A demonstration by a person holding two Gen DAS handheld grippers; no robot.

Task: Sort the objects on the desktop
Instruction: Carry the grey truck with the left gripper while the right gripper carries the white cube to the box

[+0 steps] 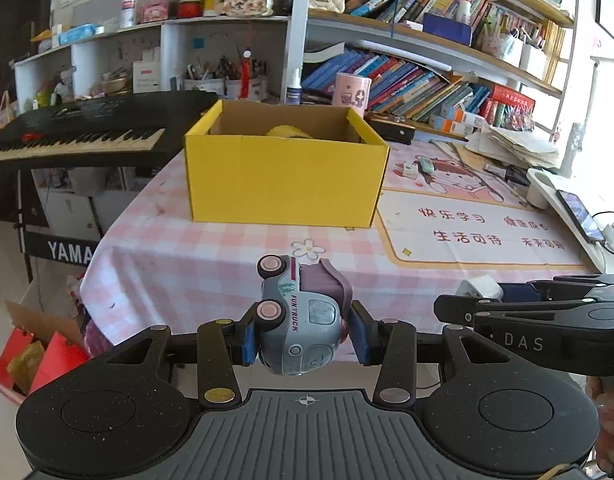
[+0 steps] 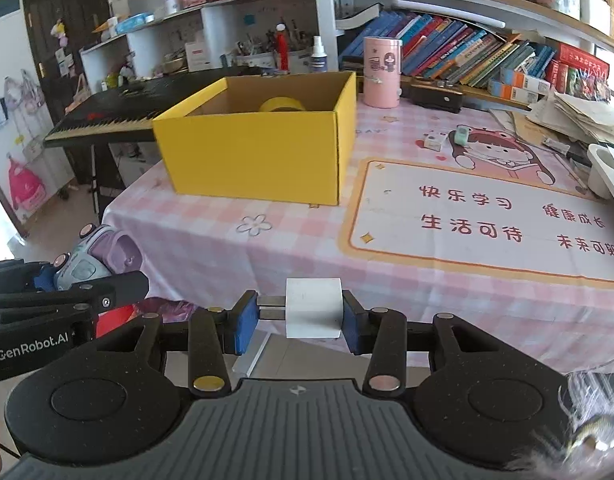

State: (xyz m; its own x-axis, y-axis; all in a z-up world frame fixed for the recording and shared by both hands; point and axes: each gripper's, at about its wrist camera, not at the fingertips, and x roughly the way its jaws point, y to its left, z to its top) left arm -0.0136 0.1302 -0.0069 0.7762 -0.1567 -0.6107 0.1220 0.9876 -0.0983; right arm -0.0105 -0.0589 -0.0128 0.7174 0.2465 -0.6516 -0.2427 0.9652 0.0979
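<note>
Carrying is the step in hand, as I judge it: both picked items are aloft at the near edge of the bench and neither has yet reached the yellow box (image 1: 285, 178). The toy truck (image 1: 299, 320), grey with a purple canopy and pink wheels, sits tipped on its side between the blue pads of the left gripper (image 1: 303, 336), whose jaws are closed on it, one pad at its wheel side and the other at its canopy side. In the right wrist view the white block (image 2: 313, 308) is clamped squarely by the right gripper (image 2: 299, 322), jaws closed on its two flanks, with the truck and the left tool showing at about nine o'clock. From the left wrist view the box stands at twelve o'clock on the pink checked cloth of the bench (image 1: 211, 248), open-topped, with a yellow roll (image 1: 287, 131) already lying inside near its far wall; from the right wrist view the box lies nearer eleven o'clock. A printed mat (image 2: 487, 216) covers the cloth at about two o'clock, and a keyboard (image 1: 79, 136) stands off the bench at ten o'clock. Next, I would say, each load must travel forward and rise enough to clear the box's near wall, then hang over the open top before the jaws part; the two tools ride side by side, so one should probably go in ahead of the other.
</note>
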